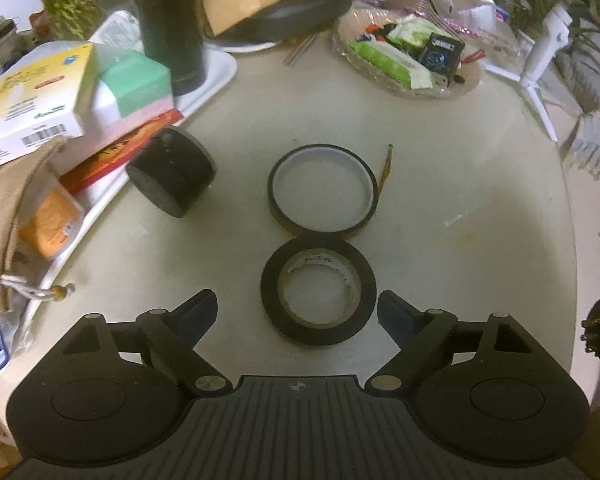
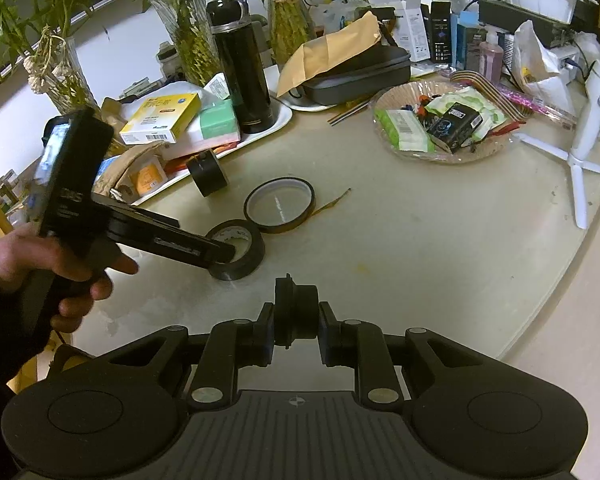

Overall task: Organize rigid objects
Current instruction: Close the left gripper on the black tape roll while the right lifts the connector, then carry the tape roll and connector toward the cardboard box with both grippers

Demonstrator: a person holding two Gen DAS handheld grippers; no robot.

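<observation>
Little print can be read. A barcode stands on the yellow box [image 1: 32, 100], its other print too blurred. The black roll [image 1: 318, 291] has scribbled marks on its inner core, illegible. The black packet [image 2: 454, 120] in the basket [image 2: 496, 148] carries unreadable white lettering.

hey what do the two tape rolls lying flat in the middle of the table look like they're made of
The black roll looks like matte vinyl or cloth tape on a pale cardboard core with printing inside. The thinner roll looks like amber, translucent film, perhaps polyimide, on a white plastic-looking core; its loose tail shows glossy orange-brown. Neither can be confirmed by look alone.
</observation>
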